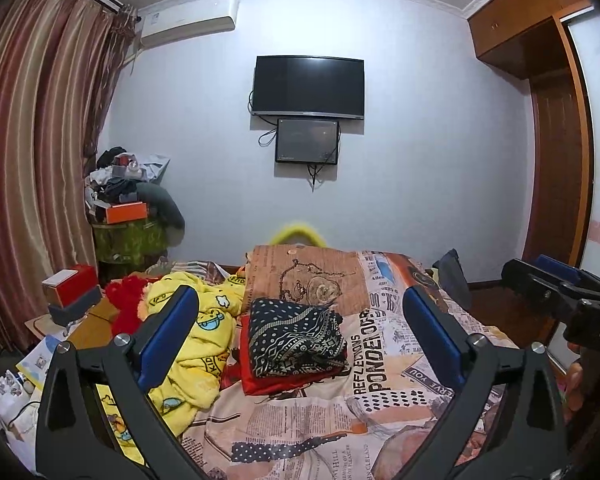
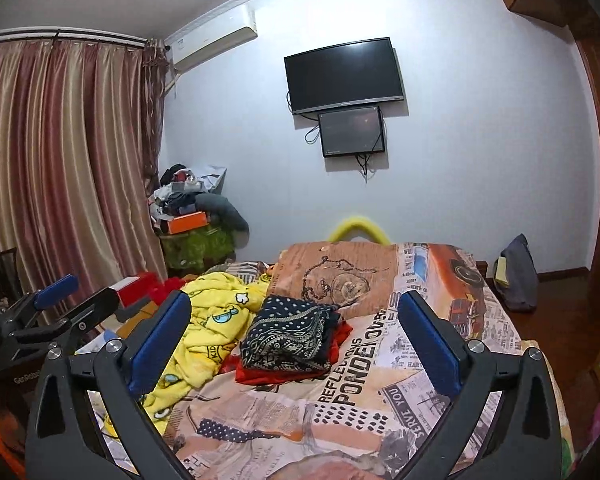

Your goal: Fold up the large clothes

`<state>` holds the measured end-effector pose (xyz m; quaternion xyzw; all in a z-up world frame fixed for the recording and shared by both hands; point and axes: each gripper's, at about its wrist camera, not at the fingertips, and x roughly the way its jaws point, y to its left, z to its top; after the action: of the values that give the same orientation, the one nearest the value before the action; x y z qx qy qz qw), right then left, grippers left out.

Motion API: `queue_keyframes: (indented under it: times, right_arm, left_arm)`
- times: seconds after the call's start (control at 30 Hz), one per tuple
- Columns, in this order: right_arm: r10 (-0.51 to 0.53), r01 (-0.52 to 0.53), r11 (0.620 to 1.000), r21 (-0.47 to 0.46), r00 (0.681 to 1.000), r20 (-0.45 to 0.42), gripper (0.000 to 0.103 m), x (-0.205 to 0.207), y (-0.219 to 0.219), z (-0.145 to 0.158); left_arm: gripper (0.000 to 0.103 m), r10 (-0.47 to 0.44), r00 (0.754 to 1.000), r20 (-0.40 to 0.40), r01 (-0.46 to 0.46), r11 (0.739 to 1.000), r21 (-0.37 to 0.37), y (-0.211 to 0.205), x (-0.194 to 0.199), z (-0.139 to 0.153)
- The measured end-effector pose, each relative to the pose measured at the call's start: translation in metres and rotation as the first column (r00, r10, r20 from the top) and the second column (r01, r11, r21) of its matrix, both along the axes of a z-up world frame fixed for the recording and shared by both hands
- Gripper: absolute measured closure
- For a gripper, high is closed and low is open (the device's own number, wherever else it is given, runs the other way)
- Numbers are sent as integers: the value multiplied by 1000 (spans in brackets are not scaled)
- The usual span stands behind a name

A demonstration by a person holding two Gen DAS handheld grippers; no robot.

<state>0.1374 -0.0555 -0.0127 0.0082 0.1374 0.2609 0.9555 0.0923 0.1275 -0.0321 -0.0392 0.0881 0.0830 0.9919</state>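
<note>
item one: folded dark patterned garment (image 1: 296, 338), navy with pale dots and diamond bands, lying at the centre of the frame on a folded red garment (image 1: 284, 380), whose edge shows along its lower and left sides. both rest on my bed cover (image 1: 380, 368), a newspaper-print spread filling the lower middle of the frame.

item two: yellow cartoon-print fleece (image 1: 198, 344), crumpled, just left of the folded stack, touching the red piece at its lower corner.

item three: my left gripper (image 1: 300, 340), blue pads spread wide, nothing between them but air; the stack shows in the gap, farther up the bed.

item four: my right gripper (image 2: 294, 346), pads equally spread, pinching nothing. in the left wrist view it sits at the right edge of the frame.

item five: red plush thing (image 1: 126, 300), left of the fleece; i cannot tell what it is.

item six: television (image 1: 308, 84), upper centre on the wall, with a smaller screen (image 1: 307, 141) just beneath.

item seven: striped curtain (image 1: 36, 152), left edge; air conditioner (image 1: 188, 20), upper left; wooden wardrobe (image 1: 548, 120), right side.
</note>
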Motion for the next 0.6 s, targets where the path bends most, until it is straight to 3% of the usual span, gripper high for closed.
queue_keyframes:
  times: [0.6]
  right_arm:
    - [15, -15, 1000, -9, 1000, -13, 0, 1, 1, 3]
  left_arm:
    - [0, 14, 1000, -27, -15, 999, -40, 12, 5, -5]
